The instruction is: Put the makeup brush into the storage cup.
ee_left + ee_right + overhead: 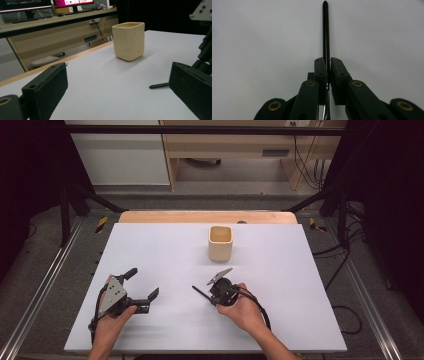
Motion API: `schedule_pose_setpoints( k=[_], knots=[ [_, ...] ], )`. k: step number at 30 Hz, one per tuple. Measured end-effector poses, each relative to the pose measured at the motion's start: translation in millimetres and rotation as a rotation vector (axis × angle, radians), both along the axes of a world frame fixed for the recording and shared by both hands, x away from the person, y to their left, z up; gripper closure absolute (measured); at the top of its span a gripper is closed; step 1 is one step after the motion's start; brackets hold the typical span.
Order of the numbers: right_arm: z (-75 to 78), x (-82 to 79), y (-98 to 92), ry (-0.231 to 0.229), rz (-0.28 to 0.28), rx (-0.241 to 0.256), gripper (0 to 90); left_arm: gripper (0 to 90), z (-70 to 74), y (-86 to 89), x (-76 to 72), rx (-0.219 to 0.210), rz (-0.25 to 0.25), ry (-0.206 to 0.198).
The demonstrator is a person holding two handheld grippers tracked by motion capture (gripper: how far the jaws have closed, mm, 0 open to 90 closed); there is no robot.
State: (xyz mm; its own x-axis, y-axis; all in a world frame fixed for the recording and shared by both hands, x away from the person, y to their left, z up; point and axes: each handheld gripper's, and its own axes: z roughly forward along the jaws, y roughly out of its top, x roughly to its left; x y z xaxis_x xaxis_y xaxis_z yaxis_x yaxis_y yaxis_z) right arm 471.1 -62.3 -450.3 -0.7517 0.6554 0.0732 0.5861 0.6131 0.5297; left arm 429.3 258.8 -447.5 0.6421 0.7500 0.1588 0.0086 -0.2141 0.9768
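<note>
pen [326,30] is sitting clamped between the closed jaws of the right gripper [216,292], not yet carried to the beige cup [220,242] farther off, while the left gripper [141,283] is waiting wide open and empty.

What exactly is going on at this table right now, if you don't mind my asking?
A person holds a gripper in each hand over a white table. The right gripper is shut on a thin black pen, which sticks out past the jaws just above the tabletop. The left gripper is open and holds nothing. A cream cup stands upright and untouched farther back on the table.
</note>
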Motion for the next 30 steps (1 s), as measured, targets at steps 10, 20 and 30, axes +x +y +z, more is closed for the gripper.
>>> schedule_pose_setpoints(
  k=[10, 20, 30],
  knots=[
    [32.0, 14.0, -22.7, 0.017, 0.069, 0.008, 84.1, 2.4, 21.7, -49.2, 4.3, 0.142, -0.086, -0.021],
    [54.2, 23.2, -34.4, 0.016, 0.102, -0.022, 84.1, 2.5, 19.3, -86.3, 16.0, 0.279, -0.166, -0.014],
    [71.7, 24.8, -39.1, 0.005, 0.113, -0.035, 84.1, 2.5, 24.2, -102.6, 16.6, 0.362, -0.191, -0.066]
  ],
)
